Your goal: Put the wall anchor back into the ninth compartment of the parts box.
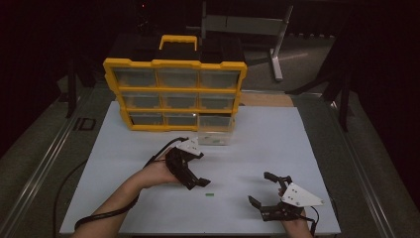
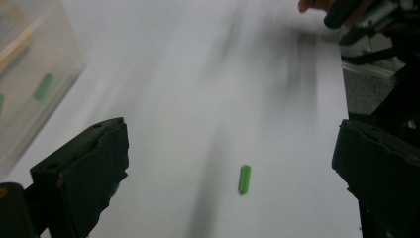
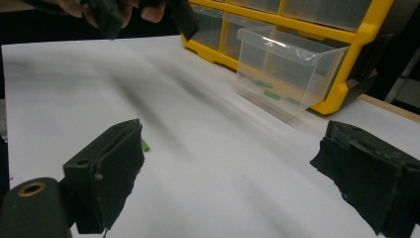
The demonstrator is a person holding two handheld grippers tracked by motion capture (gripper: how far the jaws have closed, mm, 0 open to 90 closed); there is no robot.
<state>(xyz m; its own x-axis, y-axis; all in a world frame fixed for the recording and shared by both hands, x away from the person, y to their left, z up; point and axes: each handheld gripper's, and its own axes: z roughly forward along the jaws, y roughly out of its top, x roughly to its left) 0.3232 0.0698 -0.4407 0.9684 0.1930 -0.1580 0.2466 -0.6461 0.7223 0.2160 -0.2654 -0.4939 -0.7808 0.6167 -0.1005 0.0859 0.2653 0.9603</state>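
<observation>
The right tongs (image 1: 270, 190) are spread and empty. The green peg (image 1: 209, 194) lies bare on the bench (image 1: 277, 134), its long axis across. The left tongs (image 1: 197, 181), spread, hang just beside it, nearer. Beyond stands the drawer (image 1: 215, 130).

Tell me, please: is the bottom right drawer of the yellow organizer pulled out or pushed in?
Pulled out. The clear drawer juts forward from the yellow organizer over the white table, with small green pieces inside.

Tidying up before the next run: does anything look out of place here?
One small green piece lies loose on the white board, while others like it sit inside the clear drawer pulled out of the yellow organizer.
</observation>
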